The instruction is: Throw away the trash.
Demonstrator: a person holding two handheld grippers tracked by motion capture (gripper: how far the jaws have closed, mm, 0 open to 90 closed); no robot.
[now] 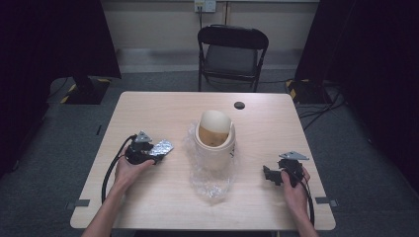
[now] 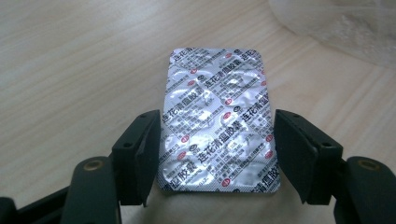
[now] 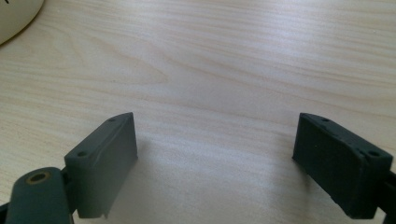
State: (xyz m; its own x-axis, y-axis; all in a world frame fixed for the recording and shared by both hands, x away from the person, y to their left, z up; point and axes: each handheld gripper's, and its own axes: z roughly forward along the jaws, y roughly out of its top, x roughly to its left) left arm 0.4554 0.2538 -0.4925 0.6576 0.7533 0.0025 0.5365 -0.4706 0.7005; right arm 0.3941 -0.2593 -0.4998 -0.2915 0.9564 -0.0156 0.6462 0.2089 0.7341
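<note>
Foil blister pack (image 2: 218, 121) between left gripper (image 2: 217, 154) jaws, long axis pointing straight ahead, apparently gripped | right gripper (image 3: 215, 158) wide open, empty, above counter (image 3: 224, 60)

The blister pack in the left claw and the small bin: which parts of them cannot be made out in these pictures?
- Blister pack: left claw view; its pill side faces down, and the small print is too fine to read.
- Bin: high view; the swing lid hides the contents.
- Plastic bag: high view; the bin covers part of it.
</note>
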